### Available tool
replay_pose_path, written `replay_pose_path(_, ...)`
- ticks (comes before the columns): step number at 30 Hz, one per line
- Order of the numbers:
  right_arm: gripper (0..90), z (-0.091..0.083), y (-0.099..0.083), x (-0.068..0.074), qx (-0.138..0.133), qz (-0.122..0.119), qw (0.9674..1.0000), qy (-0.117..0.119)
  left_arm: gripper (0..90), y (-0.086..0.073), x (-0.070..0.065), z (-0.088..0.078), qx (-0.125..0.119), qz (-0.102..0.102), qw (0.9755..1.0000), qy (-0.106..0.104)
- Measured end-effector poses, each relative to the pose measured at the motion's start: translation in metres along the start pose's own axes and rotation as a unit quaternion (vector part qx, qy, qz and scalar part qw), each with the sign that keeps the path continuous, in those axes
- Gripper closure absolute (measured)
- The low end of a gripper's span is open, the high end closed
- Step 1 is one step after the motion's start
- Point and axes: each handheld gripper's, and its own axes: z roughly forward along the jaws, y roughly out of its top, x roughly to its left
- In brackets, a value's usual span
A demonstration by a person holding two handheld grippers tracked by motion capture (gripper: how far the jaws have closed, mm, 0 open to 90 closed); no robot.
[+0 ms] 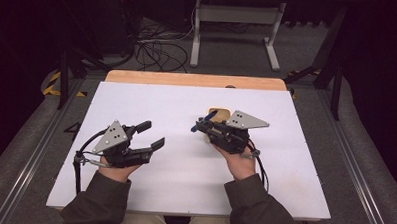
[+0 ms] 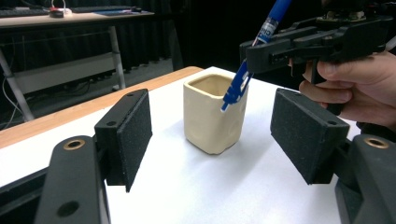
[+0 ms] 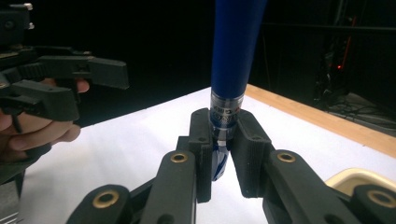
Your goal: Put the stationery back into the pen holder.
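Right tool (image 1: 200,126), jaws clamped on a blue pen (image 2: 243,79), holds it tilted at the near rim of a cream ceramic cup (image 2: 212,114) on the white counter (image 1: 184,181). Left tool (image 1: 153,135) hovers empty, jaws spread wide, well left of the cup.

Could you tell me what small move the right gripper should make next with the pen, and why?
Probably shift the right gripper a little toward the cup's opening, then lower. Its fingers are shut on the blue pen, whose tip hangs by the cup's rim at the outer wall, not yet inside. The left gripper is open, apart from the cup.
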Motion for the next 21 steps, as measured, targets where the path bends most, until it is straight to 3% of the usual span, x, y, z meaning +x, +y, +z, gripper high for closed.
replay_pose_path(10, 79.2, -0.004, 0.001, -0.010, -0.022, 0.002, 0.9994, -0.025, 28.6, -0.002, 0.003, 0.000, 0.007, -0.007, 0.9999, 0.005)
replay_pose_path(21, 79.3, -0.017, 0.002, -0.022, -0.046, -0.003, 0.9959, -0.077, 27.3, -0.003, 0.006, -0.001, 0.017, -0.010, 0.9996, 0.018)
